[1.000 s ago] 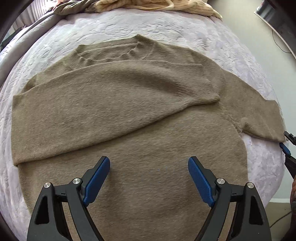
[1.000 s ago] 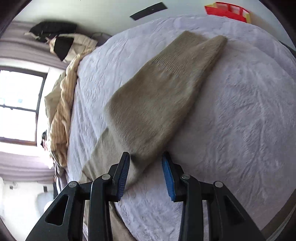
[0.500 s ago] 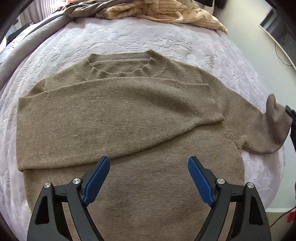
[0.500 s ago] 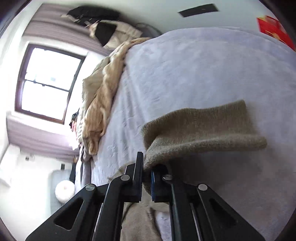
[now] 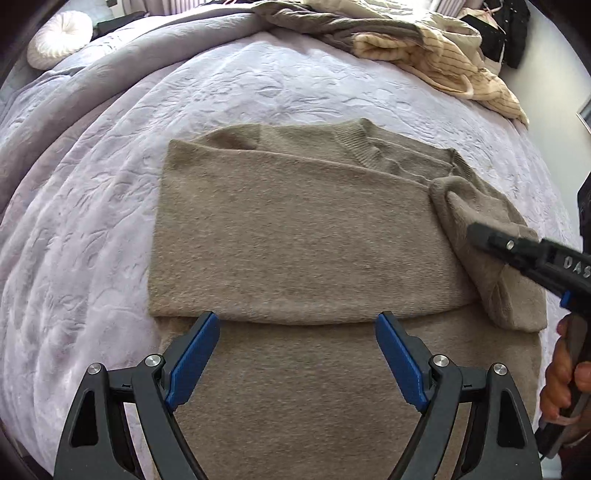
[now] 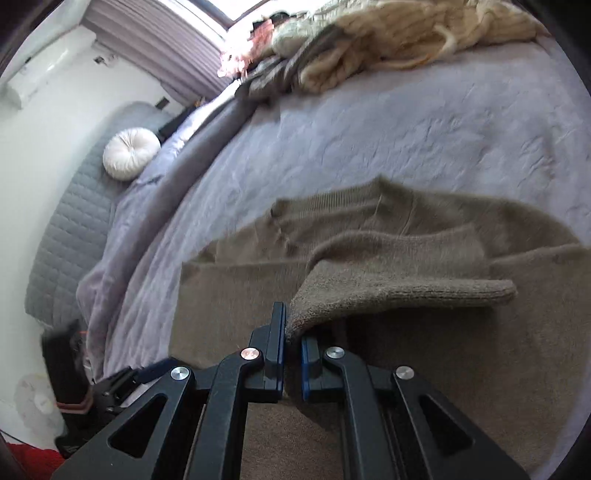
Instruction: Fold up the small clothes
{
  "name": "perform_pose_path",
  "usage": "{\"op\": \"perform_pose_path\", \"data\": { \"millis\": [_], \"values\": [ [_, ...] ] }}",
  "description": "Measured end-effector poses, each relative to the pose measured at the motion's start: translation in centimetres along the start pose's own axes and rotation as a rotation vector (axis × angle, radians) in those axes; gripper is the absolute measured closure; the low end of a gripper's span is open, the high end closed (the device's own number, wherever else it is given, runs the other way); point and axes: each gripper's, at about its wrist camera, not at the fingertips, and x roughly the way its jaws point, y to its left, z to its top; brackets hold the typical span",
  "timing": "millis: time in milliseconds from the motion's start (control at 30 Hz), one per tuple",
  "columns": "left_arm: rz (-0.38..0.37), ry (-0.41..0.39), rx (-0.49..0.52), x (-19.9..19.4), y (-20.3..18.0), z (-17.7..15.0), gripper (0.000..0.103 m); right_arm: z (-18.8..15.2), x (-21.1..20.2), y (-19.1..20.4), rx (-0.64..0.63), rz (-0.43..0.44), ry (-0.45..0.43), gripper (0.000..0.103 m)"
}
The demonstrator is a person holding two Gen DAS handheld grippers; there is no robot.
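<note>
Two grippers over one tan sweater (image 5: 295,236) spread flat on lilac bedspread (image 5: 92,206). Left gripper (image 5: 295,358) hovered above sweater's body, jaws wide apart, nothing between. Right gripper (image 6: 293,343) clamped tight on sleeve cuff (image 6: 388,291), raised just ahead of its tips.

Bright daylight from the blown-out window (image 6: 236,14) beyond the bed's (image 6: 424,122) far edge; soft shadows. Right wrist view slightly smeared, probably motion blur; fisheye bends both frames' dark corners.
</note>
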Motion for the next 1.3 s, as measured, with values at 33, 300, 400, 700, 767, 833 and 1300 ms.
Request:
{"op": "perform_pose_path", "data": {
  "millis": [33, 300, 400, 700, 767, 833, 1300],
  "values": [
    [-0.001, 0.001, -0.013, 0.0, 0.6, -0.1, 0.016, -0.3, 0.6, -0.6, 0.03, -0.02, 0.02, 0.093],
    [-0.032, -0.012, -0.076, -0.5, 4.1, -1.0, 0.016, 0.0, -3.6, -7.3, 0.476, 0.118, -0.151, 0.045],
    [-0.04, -0.026, -0.092, -1.2, 5.5, -1.1, 0.016, 2.0, -3.2, -5.9, 0.441, 0.094, -0.167, 0.095],
    [-0.013, -0.028, -0.169, -1.9, 10.2, -1.6, 0.016, 0.7, 5.3, 11.8, -0.379, -0.063, 0.019, 0.095],
    [-0.016, -0.023, -0.181, -1.7, 10.8, -1.6, 0.016, -1.0, 7.9, 12.5, -0.453, -0.101, 0.11, 0.092],
    [-0.033, -0.02, -0.189, -1.6, 11.1, -1.5, 0.017, -2.7, 9.0, 12.9, -0.526, -0.168, 0.146, 0.087],
    [-0.38, 0.048, -0.196, 2.5, 4.4, 3.9, 0.017, -7.4, -5.9, -4.1, 0.29, -0.004, -0.002, 0.056]
  ]
}}
